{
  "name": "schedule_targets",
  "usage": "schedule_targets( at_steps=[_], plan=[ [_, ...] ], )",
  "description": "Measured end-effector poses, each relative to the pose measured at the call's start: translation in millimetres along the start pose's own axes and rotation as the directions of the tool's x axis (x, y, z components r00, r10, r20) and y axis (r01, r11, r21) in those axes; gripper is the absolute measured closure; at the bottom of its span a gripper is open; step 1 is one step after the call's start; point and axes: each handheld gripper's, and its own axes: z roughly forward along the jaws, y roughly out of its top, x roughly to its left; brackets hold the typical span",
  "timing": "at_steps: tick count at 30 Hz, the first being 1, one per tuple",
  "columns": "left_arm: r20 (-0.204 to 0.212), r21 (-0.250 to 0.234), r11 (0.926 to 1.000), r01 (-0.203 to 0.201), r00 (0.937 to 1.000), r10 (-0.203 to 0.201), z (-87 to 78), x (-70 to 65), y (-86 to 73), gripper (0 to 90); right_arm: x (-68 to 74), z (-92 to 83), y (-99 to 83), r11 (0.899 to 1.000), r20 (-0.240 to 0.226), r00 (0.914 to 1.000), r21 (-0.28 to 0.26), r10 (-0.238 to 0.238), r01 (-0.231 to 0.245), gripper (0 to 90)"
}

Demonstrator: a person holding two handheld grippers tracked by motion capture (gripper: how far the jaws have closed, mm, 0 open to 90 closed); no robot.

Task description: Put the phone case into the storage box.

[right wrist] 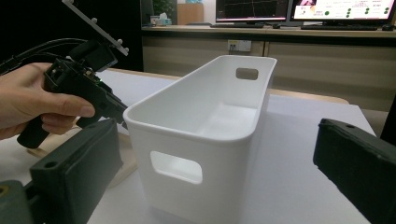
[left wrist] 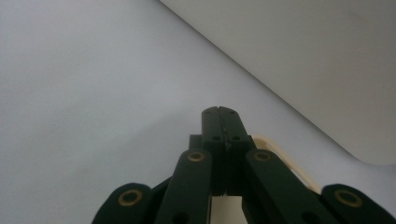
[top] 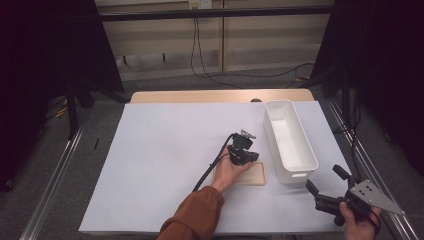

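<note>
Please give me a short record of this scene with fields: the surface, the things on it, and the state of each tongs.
surface: table with a pale cover
bin: empty white bin, handle cut-outs at both ends, on the right part of the table
tray: small wooden tray, just left of the bin's near end
left tongs: shut, nothing between the jaws, above the tray
right tongs: open, holds nothing, near the bin's near end

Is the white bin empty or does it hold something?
Empty. In the right gripper view the white bin shows a bare floor, and the high view shows bare white inside.
</note>
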Motion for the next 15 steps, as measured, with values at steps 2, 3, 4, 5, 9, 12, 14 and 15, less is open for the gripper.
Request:
schedule_targets(
  at_steps=[2,3,4,5,9,12,14,15],
  plan=[
    [0.004,0.001,1.0000,-0.005,1.0000,0.005,-0.4,-1.8,-1.3,90.0,0.2,0.1,0.1,1.000,0.001,1.0000,0.000,0.002,-0.002,0.4],
    [0.004,0.002,1.0000,-0.009,1.0000,0.009,-0.5,-2.2,-1.6,90.0,0.3,0.1,0.1,1.000,0.000,1.0000,0.000,0.000,0.000,0.4],
    [0.000,0.001,0.9999,-0.010,0.9999,0.010,0.1,-2.6,-1.6,90.0,0.4,0.2,0.1,1.000,0.000,1.0000,0.000,0.001,-0.001,0.4],
    [0.002,0.002,1.0000,-0.009,1.0000,0.009,0.7,-2.7,-1.6,90.0,0.4,0.3,0.1,1.000,0.000,1.0000,0.000,0.001,-0.001,0.4],
    [0.015,0.011,0.9999,-0.012,0.9998,0.012,1.4,-4.9,-2.8,90.0,0.4,0.3,0.2,1.000,-0.001,1.0000,0.000,0.000,0.000,0.4],
    [0.019,0.020,0.9995,-0.026,0.9995,0.026,0.2,-7.7,-3.6,90.0,-0.2,0.2,0.0,1.000,0.000,1.0000,0.000,-0.001,0.001,0.4],
    [0.027,0.022,0.9992,-0.033,0.9991,0.032,-0.9,-10.2,-5.7,90.0,-0.2,-0.1,0.0,1.000,-0.002,1.0000,0.000,-0.002,0.002,0.4],
    [0.031,0.022,0.9991,-0.037,0.9989,0.036,-1.7,-10.9,-7.0,90.0,-0.1,-0.2,0.1,1.000,-0.002,1.0000,-0.001,-0.001,0.001,0.4]
  ],
)
